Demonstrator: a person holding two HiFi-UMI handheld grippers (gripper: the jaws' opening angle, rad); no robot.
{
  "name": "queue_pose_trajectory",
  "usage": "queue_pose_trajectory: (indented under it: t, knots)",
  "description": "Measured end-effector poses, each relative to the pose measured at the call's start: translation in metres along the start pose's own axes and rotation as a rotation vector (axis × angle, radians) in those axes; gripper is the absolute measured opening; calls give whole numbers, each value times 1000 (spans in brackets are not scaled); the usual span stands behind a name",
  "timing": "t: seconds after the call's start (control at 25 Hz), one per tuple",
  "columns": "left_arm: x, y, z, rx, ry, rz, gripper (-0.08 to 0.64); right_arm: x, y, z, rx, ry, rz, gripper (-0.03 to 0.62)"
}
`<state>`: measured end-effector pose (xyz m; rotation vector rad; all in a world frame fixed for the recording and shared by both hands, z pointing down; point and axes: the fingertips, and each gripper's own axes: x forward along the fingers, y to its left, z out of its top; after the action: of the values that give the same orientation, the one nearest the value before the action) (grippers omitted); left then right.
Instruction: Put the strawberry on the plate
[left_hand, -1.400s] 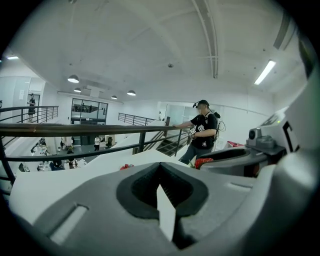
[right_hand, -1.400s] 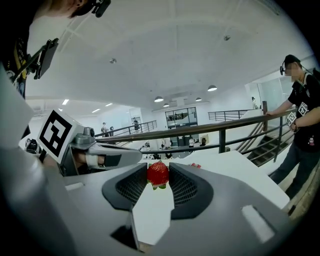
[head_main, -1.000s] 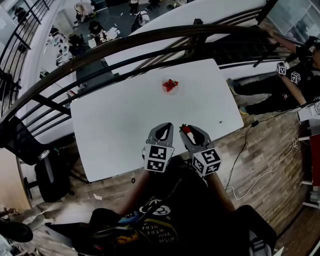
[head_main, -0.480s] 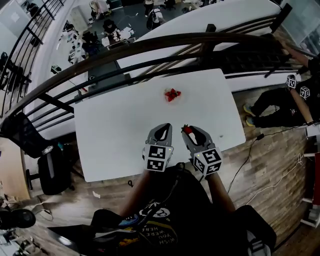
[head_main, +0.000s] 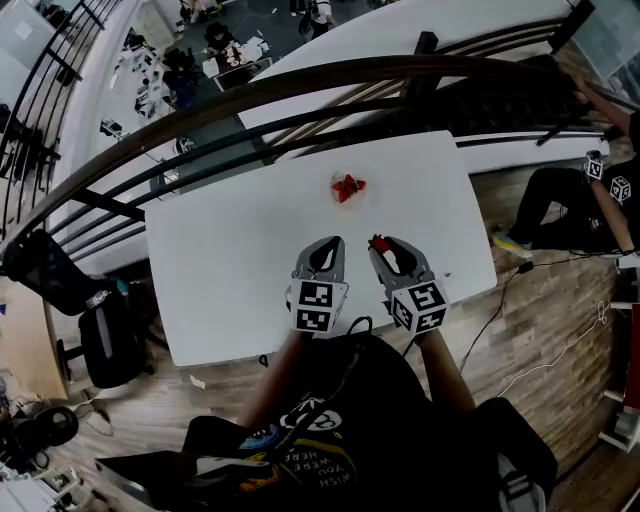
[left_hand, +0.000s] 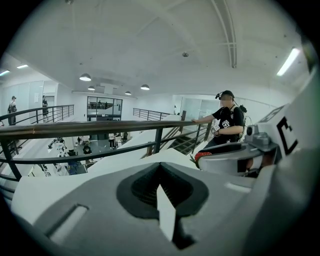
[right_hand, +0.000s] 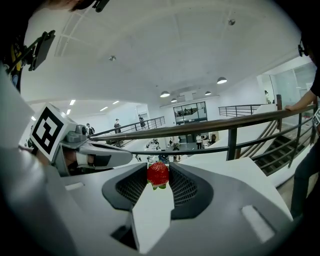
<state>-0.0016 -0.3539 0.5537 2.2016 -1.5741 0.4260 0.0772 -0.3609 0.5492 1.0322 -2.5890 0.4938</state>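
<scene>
presently the right gripper is clamped on the strawberry. the fruit is pinched at the very tips of the ribbed pads, green cap lowermost in the right gripper view. judged purpose: a tip hold keeps the berry clear of the jaw bodies, so it can be set down cleanly. the left gripper has its jaws together with nothing between them. it sits just beside the right one and looks idle, kept level with it and out of the path ahead.

both grippers are over the near part of the table. a small red heap, probably more berries, lies towards the far edge, well apart from the held fruit. the plate is too pale against the white top to confirm. delivery is judged not yet made.

surface: plain white, matt, otherwise bare. room: an upper level behind a dark railing, with a lower floor and people beyond. wood flooring, a dark chair at the left, a second person by the rail.
</scene>
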Motion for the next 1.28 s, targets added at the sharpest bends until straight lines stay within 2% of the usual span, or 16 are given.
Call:
queue_pose_trajectory:
  t: [0.12,0.36,0.52,0.68,0.84,1.12,1.28]
  knots:
    - [14,15,3,-22,-3,-13,5,16,-5,7,-2,-3,-13,140]
    - [44,39,9,-2,13,-25,5,53,-23,11,-6,18,-31,140]
    - [68,44,-4,-25,50,-56,5,85,-40,-3,-17,39,-40,140]
    - [90,46,-14,-16,72,-65,5,111,-53,-21,-16,76,-46,140]
    - [114,50,-25,19,84,-68,5,127,-64,-35,-12,112,-50,140]
    - [155,62,-60,62,157,-70,5,160,-85,-63,-29,169,-51,140]
    - [169,67,-72,-12,166,-112,5,179,-92,-76,-51,206,-40,140]
